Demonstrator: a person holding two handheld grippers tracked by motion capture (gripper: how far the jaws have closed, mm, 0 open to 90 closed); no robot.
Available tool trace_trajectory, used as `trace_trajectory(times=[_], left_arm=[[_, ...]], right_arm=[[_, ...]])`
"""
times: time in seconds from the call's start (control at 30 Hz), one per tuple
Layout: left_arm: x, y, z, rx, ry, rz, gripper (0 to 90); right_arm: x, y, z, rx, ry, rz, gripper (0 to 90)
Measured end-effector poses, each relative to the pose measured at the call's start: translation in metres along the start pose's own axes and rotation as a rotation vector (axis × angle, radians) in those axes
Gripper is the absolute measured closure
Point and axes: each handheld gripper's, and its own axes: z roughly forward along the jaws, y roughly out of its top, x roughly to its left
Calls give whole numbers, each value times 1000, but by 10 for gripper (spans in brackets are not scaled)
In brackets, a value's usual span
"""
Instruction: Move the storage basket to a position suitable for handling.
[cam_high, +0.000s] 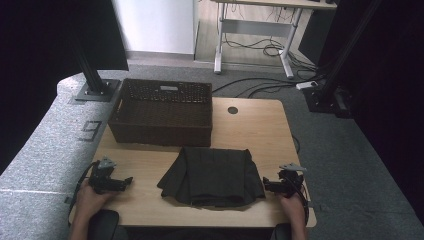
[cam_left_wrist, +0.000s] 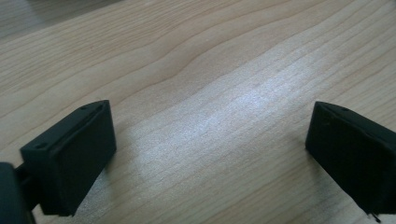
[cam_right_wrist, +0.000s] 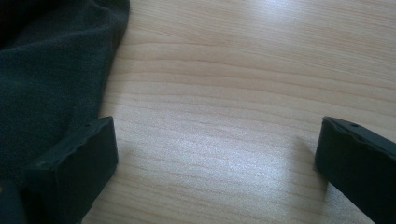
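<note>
A dark folded garment (cam_high: 212, 176) lies on the wooden table (cam_high: 250, 125) near its front edge, in the middle. Behind it stands a dark woven basket (cam_high: 162, 112), which looks empty. My left gripper (cam_high: 127, 181) rests low over the table at the front left, a short way left of the garment; its jaws stand wide apart over bare wood (cam_left_wrist: 210, 140). My right gripper (cam_high: 266, 184) sits at the front right, close to the garment's right edge. It is open too, and the cloth (cam_right_wrist: 51, 70) lies beside its left jaw.
Grey carpet surrounds the table. A black post on a base plate (cam_high: 95, 92) stands at the back left and another (cam_high: 325, 97) at the back right. A desk frame with cables (cam_high: 260, 47) stands farther back. A round hole (cam_high: 233, 109) marks the tabletop's far side.
</note>
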Motion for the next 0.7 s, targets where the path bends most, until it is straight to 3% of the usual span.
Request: trace_trajectory(times=[0.4,0.57,0.7], left_arm=[[-4,1,1,7,12,-12,0],[-10,4,3,14,-2,5,0],[-19,11,5,32,-25,34,14]], right_arm=[[0,0,0,1,1,-3,0],[0,0,-1,5,10,-6,0],[1,2,-6,23,55,3,14]])
